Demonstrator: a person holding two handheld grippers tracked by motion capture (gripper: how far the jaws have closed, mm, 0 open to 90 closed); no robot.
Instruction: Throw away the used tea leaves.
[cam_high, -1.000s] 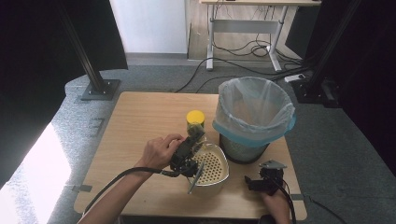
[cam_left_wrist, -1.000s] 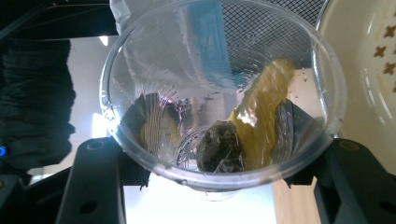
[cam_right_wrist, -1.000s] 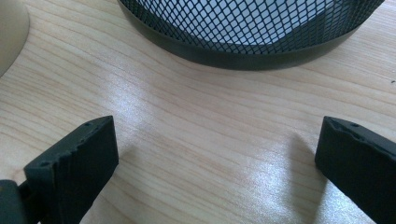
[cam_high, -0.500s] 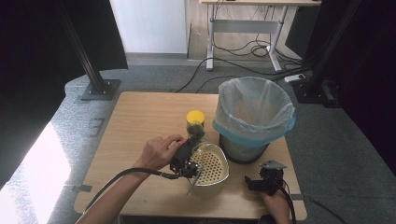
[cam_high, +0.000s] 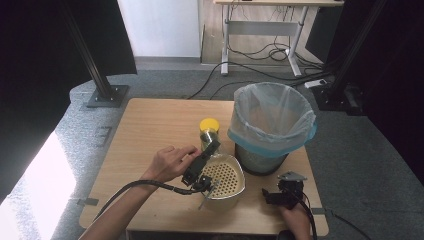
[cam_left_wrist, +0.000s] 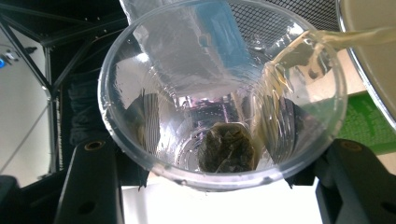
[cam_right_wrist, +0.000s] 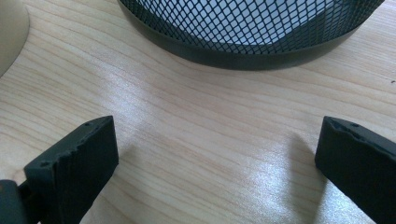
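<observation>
The wooden surface (cam_high: 150, 130) is the biggest thing here. On it stands a black mesh bin (cam_high: 272, 127) with a pale plastic bag over its rim. All other places are told from this bin.

Just beside the bin, on its near left, sits a cream strainer bowl (cam_high: 226, 176) with many small holes. Behind the bowl, left of the bin, stands a jar with a yellow lid (cam_high: 209, 126).

A hand (cam_high: 170, 162) left of the bin holds the left tongs (cam_high: 212, 148). These tongs are closed on a clear plastic cup (cam_left_wrist: 219, 93). The cup is tipped over the strainer bowl, just left of the bin. In the left gripper view a thin stream of pale tea (cam_left_wrist: 327, 39) runs out over the cup's rim toward the bowl. A wet dark tea bag (cam_left_wrist: 227, 148) lies at the bottom of the cup.

The right tongs (cam_high: 272, 196) rest on the surface in front of the bin, a little to its right side. In the right gripper view their two black tips stand wide apart with bare wood between them, and the bin's mesh wall is close ahead.
</observation>
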